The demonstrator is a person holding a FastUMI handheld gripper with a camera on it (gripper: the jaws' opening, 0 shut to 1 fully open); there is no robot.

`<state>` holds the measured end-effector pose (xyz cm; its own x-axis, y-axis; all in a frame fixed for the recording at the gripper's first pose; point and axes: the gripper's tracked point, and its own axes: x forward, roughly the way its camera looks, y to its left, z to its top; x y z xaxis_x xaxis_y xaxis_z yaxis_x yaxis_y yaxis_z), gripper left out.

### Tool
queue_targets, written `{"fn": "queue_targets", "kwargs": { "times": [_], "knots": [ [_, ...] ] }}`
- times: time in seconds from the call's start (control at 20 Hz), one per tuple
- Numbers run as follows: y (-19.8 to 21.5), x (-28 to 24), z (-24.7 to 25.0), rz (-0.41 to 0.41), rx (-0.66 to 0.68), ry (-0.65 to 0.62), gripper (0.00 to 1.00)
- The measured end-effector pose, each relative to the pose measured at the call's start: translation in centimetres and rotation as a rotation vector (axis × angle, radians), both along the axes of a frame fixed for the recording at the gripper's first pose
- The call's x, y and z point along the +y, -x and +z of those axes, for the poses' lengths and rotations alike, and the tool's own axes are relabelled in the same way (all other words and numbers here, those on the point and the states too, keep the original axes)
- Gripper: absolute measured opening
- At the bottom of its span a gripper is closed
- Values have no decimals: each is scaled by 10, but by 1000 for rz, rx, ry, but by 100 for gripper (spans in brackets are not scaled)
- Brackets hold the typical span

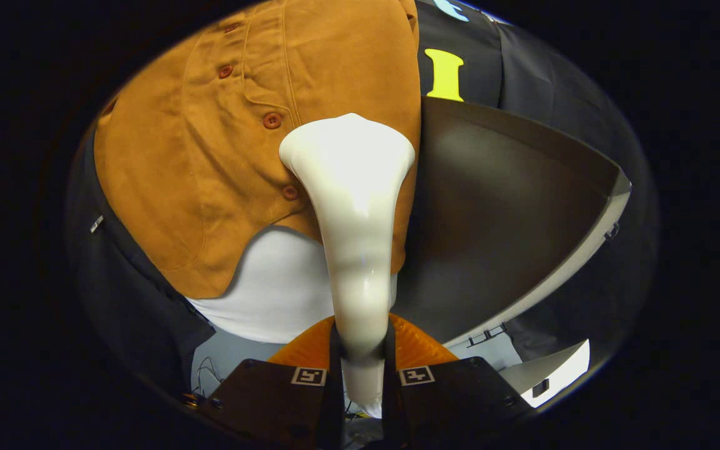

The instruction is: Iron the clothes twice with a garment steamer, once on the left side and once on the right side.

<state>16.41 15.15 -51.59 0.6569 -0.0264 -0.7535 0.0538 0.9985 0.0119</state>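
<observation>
1. Steamer (352,206) stands clamped by its handle in the gripper (363,356), its wide head pressed to the brown jacket (210,156) straight ahead, beside the row of buttons (272,120).
2. Step in hand looks like a pass along one front panel; which side is unclear.
3. Next move calls for a steady glide with the head kept flat on the cloth.
4. Gripper fingers are narrowly parted, both squeezing the handle.
5. White undershirt (279,281) hangs below the hem.

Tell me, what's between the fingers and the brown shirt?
The steamer: its handle is clamped between the fingers, its head on the shirt, in the gripper view.
</observation>
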Motion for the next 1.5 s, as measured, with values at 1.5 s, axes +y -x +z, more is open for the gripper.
{"fn": "queue_targets", "kwargs": {
  "times": [1.5],
  "knots": [
    [-33,149,303,276,-663,61,27]
  ]
}}
